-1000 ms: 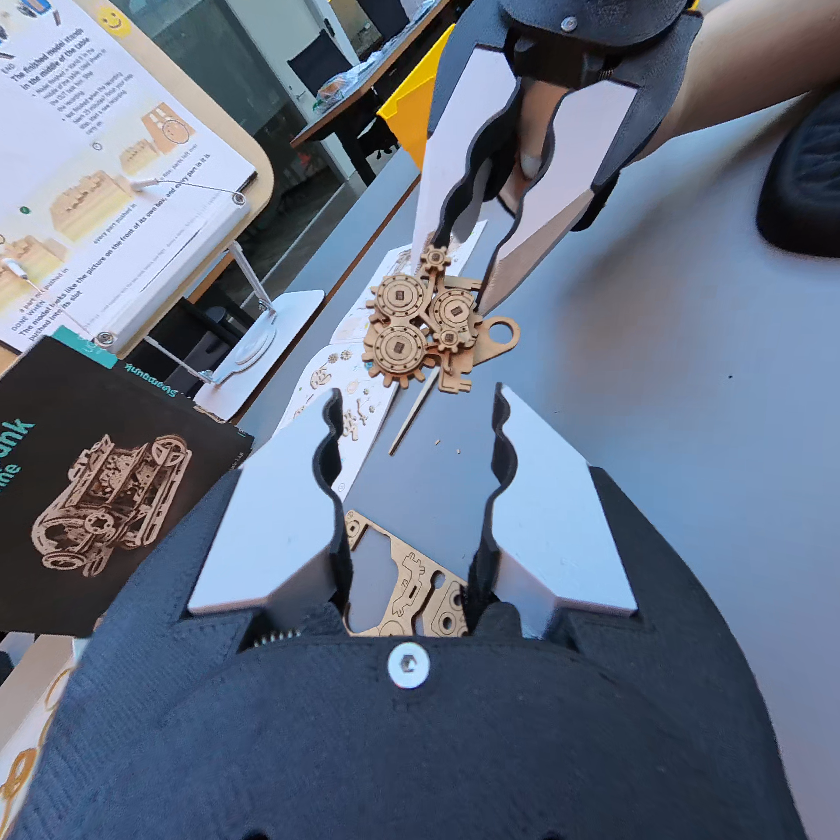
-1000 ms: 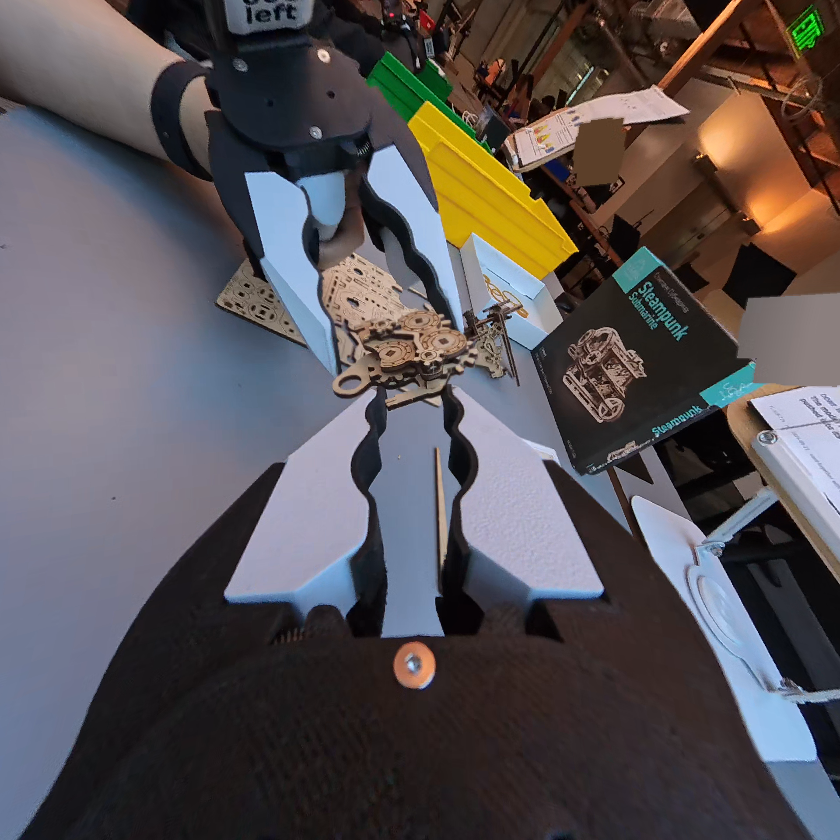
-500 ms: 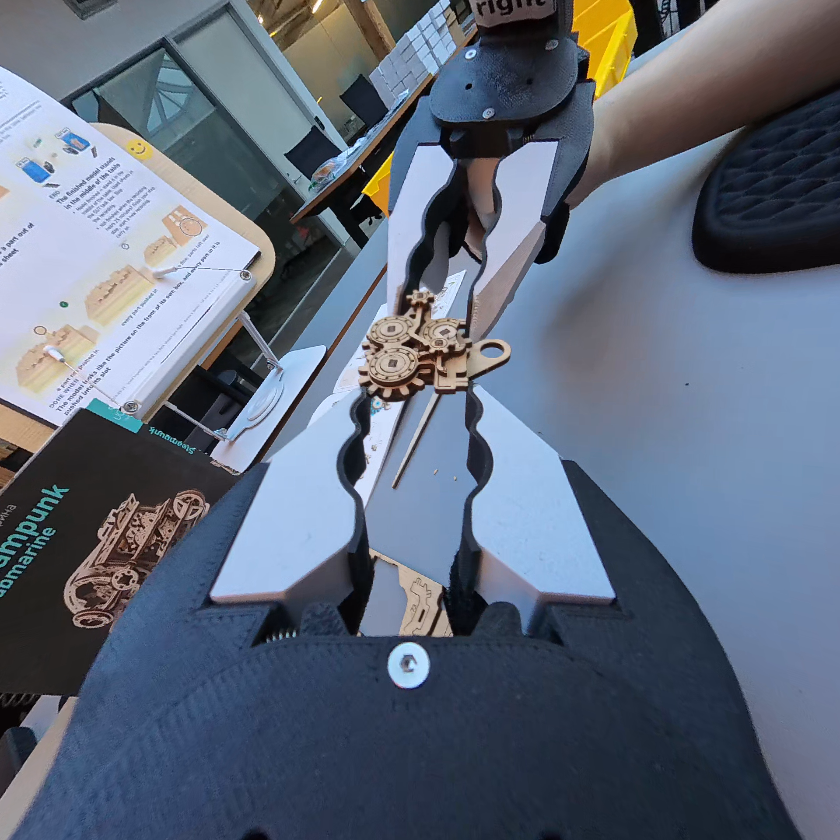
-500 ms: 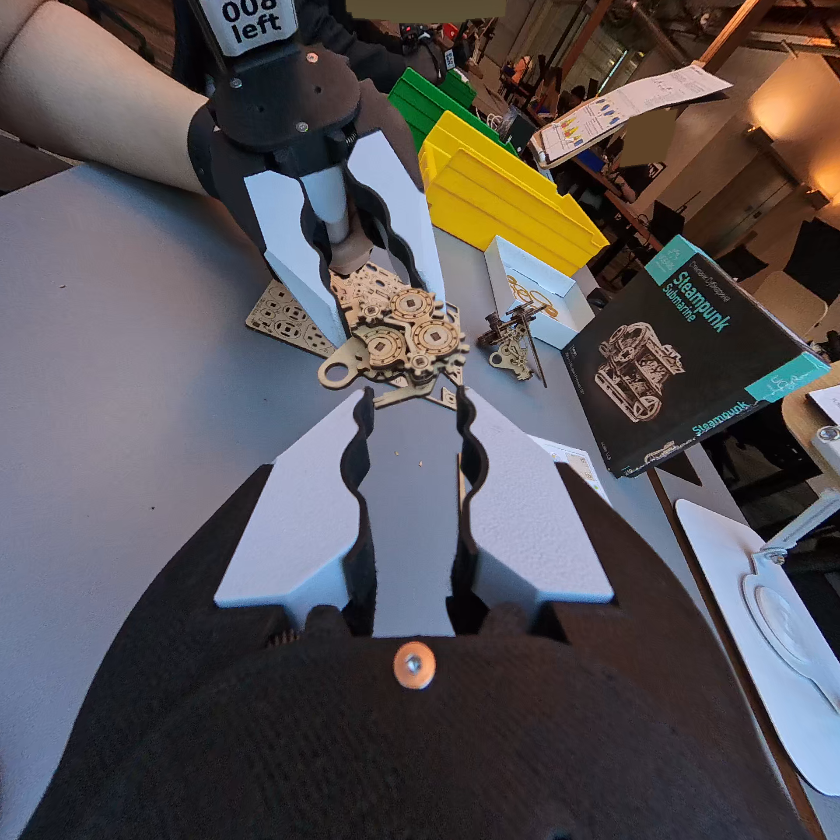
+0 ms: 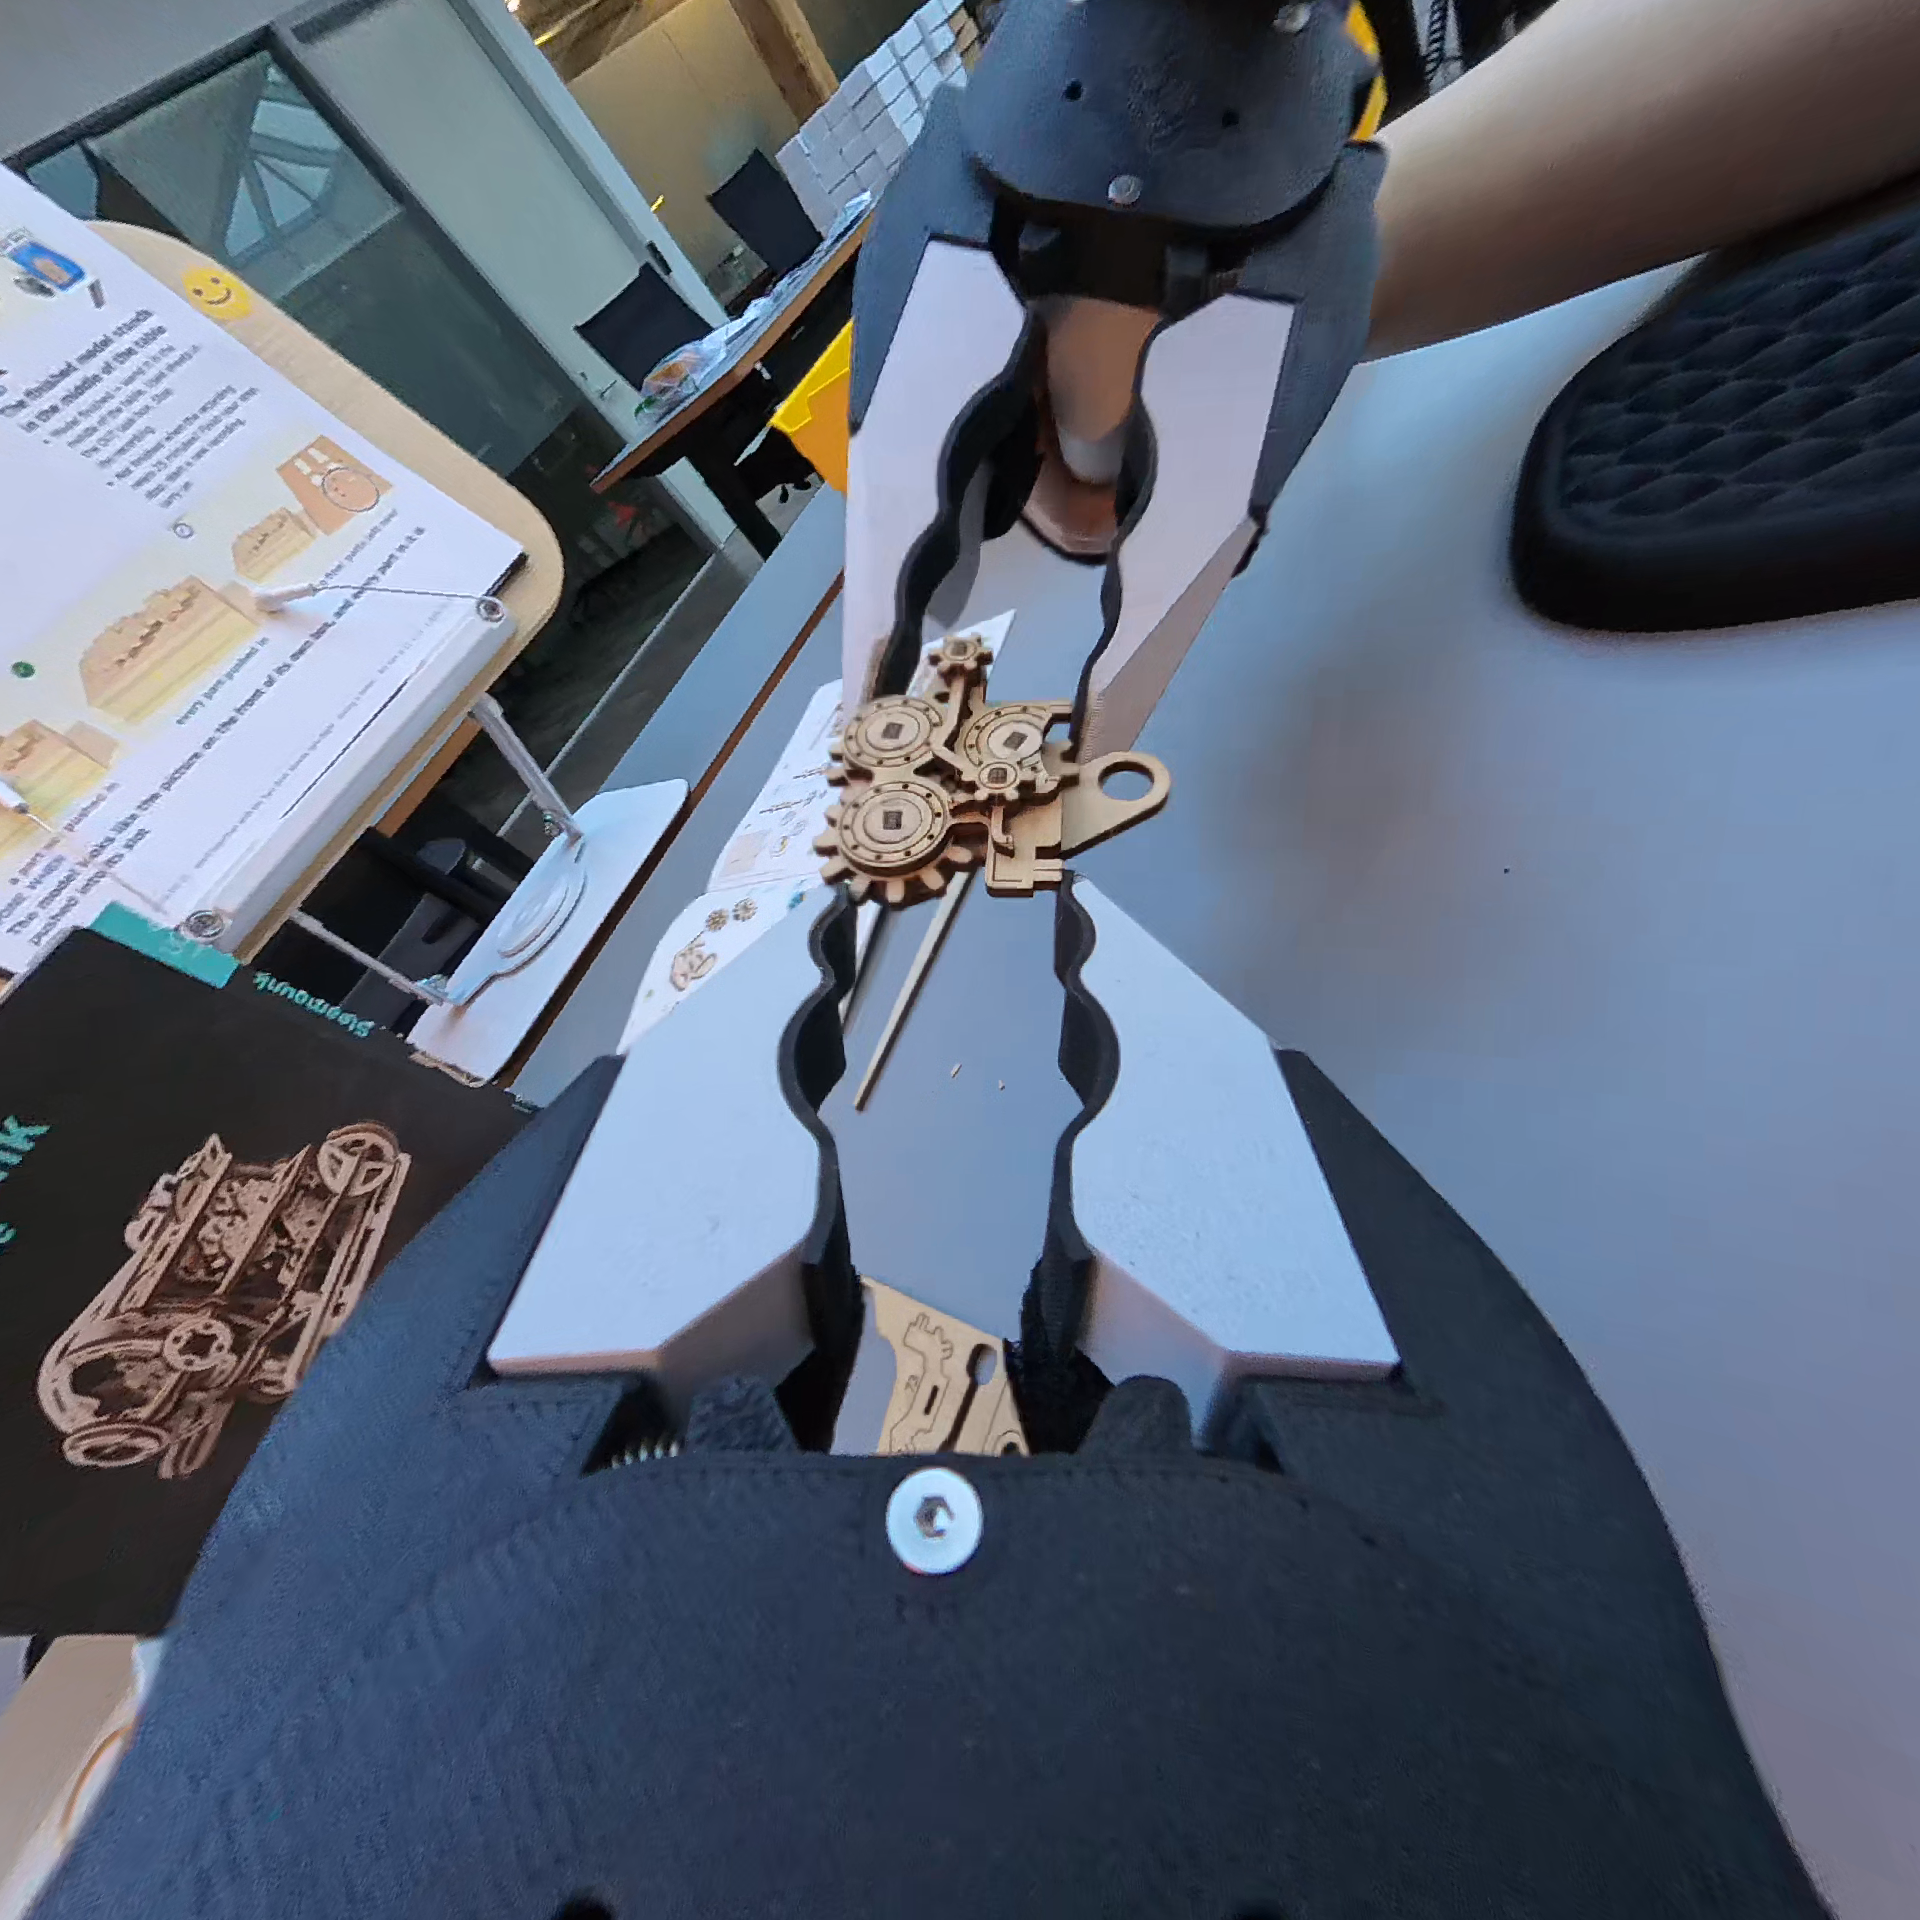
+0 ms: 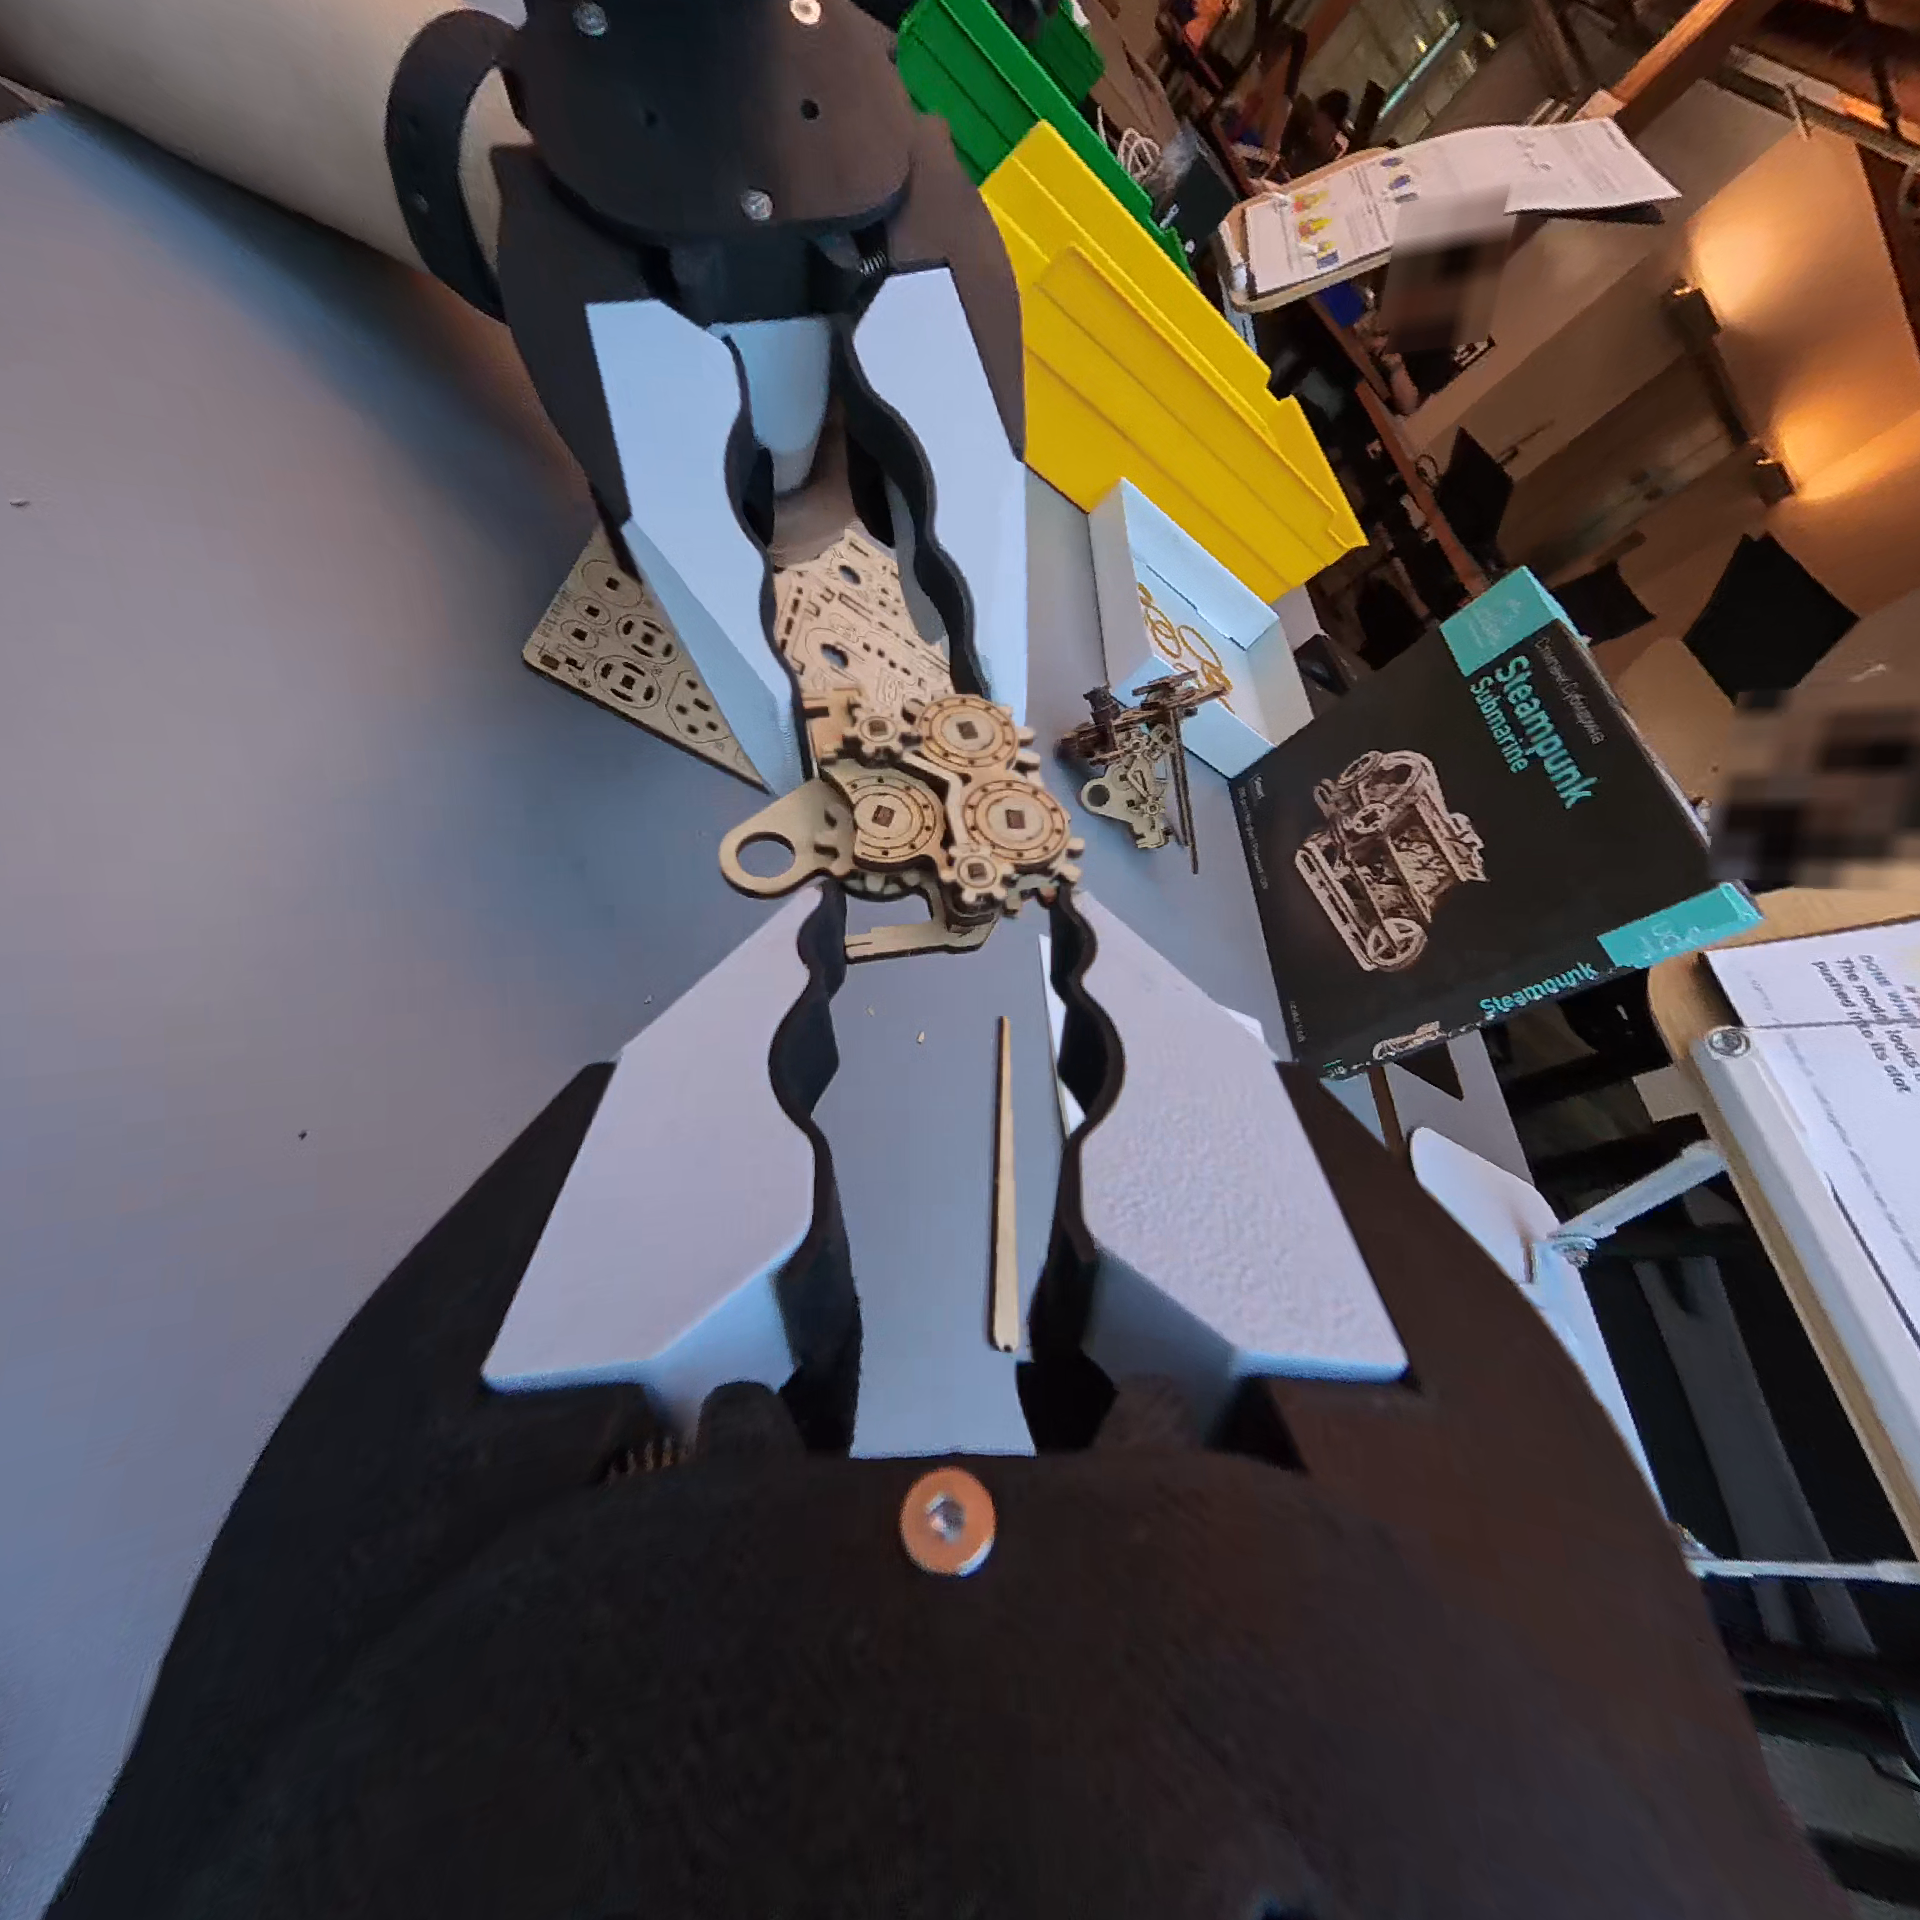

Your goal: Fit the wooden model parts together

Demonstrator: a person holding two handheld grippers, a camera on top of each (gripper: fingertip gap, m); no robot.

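Observation:
A wooden gear assembly [image 5: 935, 790] with three large cogs and a ringed tab hangs above the grey table [image 5: 1507, 1039], between both grippers. My left gripper [image 5: 951, 904] is shut on its near edge, one fingertip on the lower cog and one on the tab side. My right gripper [image 6: 940, 914] is closed on the opposite edge and faces the left one head-on. The assembly also shows in the right wrist view [image 6: 925, 821], with the left gripper [image 6: 894, 738] behind it. The right gripper [image 5: 982, 707] shows in the left wrist view. A thin wooden stick [image 6: 1003, 1174] lies on the table below.
A laser-cut parts sheet [image 6: 623, 655] lies under the left gripper. A small second sub-assembly [image 6: 1132, 769], a white box [image 6: 1184, 634], a black product box [image 6: 1475, 831] and yellow bins [image 6: 1143, 353] line the table edge. An instruction stand [image 5: 229, 582] and a black cushion [image 5: 1745, 416] flank the area. Less than 4 cm separates the two grippers' tips. The thin wooden stick [image 6: 1003, 1174] is about 12 centimeters from both grippers' fingertips. It is also in sight in the left wrist view [image 5: 921, 977].
My left gripper went from wide open to closed on the gear assembly. My right gripper's fingers spread slightly. The two grippers moved closer together with the assembly held higher off the table.

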